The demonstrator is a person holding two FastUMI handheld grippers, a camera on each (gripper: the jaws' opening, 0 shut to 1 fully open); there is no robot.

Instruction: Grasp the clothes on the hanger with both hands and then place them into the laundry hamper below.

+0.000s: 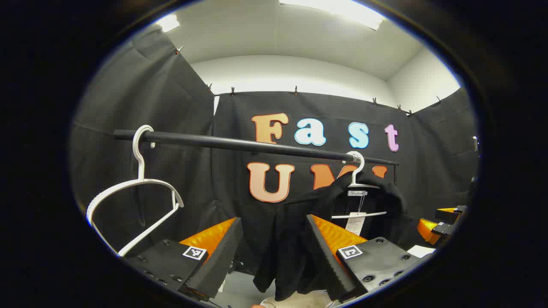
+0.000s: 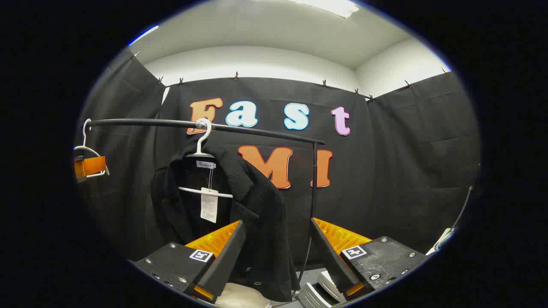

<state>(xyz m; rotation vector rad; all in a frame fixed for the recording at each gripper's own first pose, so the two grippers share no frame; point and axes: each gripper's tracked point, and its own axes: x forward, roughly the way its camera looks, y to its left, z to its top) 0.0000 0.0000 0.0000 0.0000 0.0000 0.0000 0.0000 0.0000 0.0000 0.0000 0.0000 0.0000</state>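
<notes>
Black cloth walls the booth, with a dark rail [image 1: 239,144] running across it. Left tool [image 1: 274,252] stands wide, fingers apart, a hanging fold of the black knit jacket [image 1: 295,239] between them but not clamped. Right tool [image 2: 276,256] is wide too, the jacket's edge [image 2: 261,239] in its gap. That jacket hangs on a white hanger [image 2: 201,145] on the rail. Further left, an empty white hanger [image 1: 137,188] hangs. Below, a pale hamper rim [image 2: 242,295] peeks out.
</notes>
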